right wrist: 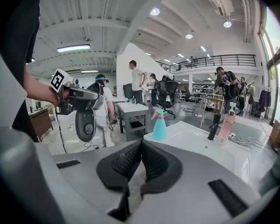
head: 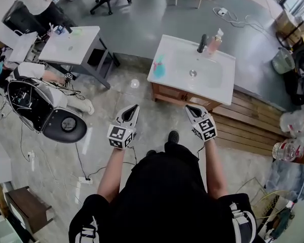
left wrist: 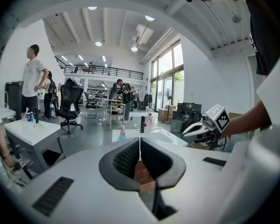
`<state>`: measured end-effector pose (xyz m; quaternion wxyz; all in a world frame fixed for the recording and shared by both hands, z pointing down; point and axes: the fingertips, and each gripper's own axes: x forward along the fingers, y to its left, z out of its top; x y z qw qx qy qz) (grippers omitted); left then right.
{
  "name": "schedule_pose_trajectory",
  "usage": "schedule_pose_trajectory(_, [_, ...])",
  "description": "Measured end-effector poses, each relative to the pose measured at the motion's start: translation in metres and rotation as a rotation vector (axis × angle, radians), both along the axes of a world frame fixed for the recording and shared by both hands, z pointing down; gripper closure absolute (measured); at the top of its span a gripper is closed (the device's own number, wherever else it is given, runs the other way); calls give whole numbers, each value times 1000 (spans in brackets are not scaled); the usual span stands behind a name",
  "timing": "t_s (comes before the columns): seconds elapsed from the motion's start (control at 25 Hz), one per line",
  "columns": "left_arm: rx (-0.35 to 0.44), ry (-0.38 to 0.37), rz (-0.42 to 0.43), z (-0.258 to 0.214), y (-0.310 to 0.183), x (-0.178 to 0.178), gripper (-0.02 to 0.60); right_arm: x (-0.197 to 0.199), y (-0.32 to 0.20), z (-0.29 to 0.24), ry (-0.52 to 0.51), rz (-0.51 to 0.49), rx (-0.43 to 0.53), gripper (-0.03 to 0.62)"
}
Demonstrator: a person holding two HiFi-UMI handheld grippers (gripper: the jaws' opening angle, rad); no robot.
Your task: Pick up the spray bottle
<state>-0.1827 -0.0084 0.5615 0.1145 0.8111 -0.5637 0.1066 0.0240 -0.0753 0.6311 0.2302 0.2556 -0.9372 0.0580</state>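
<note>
I am holding my left gripper (head: 135, 107) and my right gripper (head: 188, 108) out in front of me, side by side and apart, both hanging in the air above the floor. In the left gripper view my left gripper (left wrist: 139, 141) is showing its ribbed pads pressed together with nothing between them. In the right gripper view my right gripper (right wrist: 141, 146) is also showing its jaws closed tip to tip and empty. The spray bottle (head: 159, 67), teal with a pink trigger head, is standing upright on the white sink counter (head: 228, 87), near the counter's left edge, at about nine o'clock from the drain. In the head view it is sitting at about one o'clock from my left jaws and eleven o'clock from my right jaws, well apart from both. In the right gripper view the spray bottle (right wrist: 159, 125) is showing just above my closed tips at twelve o'clock. The black faucet (head: 202, 43) and a pink bottle (head: 215, 41) are standing at about two o'clock from it, at the back of the basin.
</note>
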Motion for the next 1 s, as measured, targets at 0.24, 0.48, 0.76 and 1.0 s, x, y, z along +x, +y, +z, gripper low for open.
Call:
schedule_pose_trajectory(0.24, [-10,-12,-70,0,-31,12,557,6,-43,3,-15,-65,-14,579])
schedule_pose_trajectory(0.48, [-7,-20,-113,1,-60,25,557,16,-80,5,-27,-106,-10,579])
schedule_pose_trajectory(0.76, [11,-27,-152,-4,-86,39,557,33,-112,4,-39,-128,-10,579])
schedule_pose_trajectory(1.0, [20,-35,-174,-2,-97,49,557,45,-127,6,-50,-143,-8,579])
